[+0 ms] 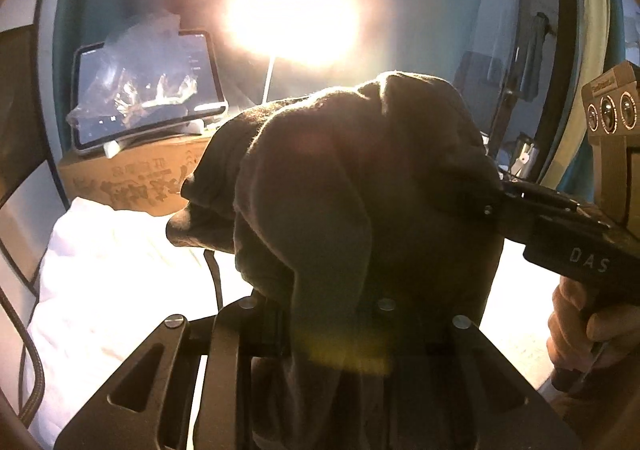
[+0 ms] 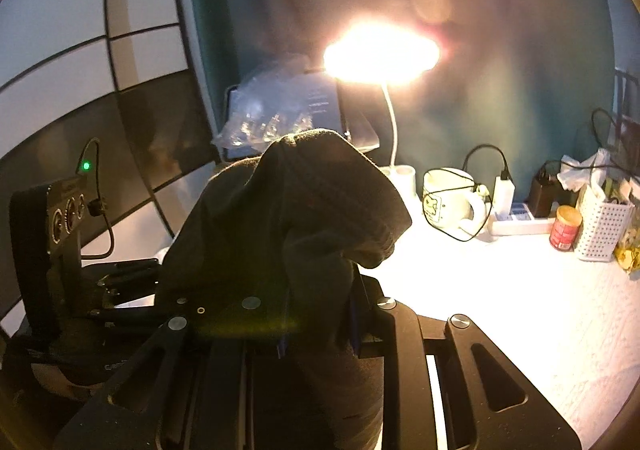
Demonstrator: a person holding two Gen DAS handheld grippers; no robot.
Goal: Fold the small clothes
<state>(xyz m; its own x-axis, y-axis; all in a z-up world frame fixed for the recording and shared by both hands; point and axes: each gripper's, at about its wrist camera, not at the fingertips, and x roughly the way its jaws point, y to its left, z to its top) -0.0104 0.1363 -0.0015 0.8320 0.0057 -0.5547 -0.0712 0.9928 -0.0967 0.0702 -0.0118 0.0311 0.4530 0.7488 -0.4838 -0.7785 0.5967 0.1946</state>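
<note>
A dark grey garment point(image 1: 360, 177) hangs bunched in the air between both grippers, above a table under a white cover point(image 1: 100, 270). In the left wrist view it drapes over my left gripper point(image 1: 316, 314) and hides the fingertips; the jaws stand close together with cloth pinched between them. My right gripper point(image 1: 496, 205) comes in from the right and bites into the same garment's edge, with a person's hand point(image 1: 580, 326) on its handle. In the right wrist view the garment point(image 2: 304, 201) rises out of my right gripper point(image 2: 320, 310). My left gripper point(image 2: 148, 278) holds the garment from the left.
A bright desk lamp point(image 2: 380, 49) glares behind the cloth. At the back left stand a tablet point(image 1: 148, 89) with a plastic bag over it and a cardboard box point(image 1: 132, 177). A mug point(image 2: 448, 201), power strip point(image 2: 520, 221), red can point(image 2: 566, 228) and white holder point(image 2: 600, 226) line the right rear.
</note>
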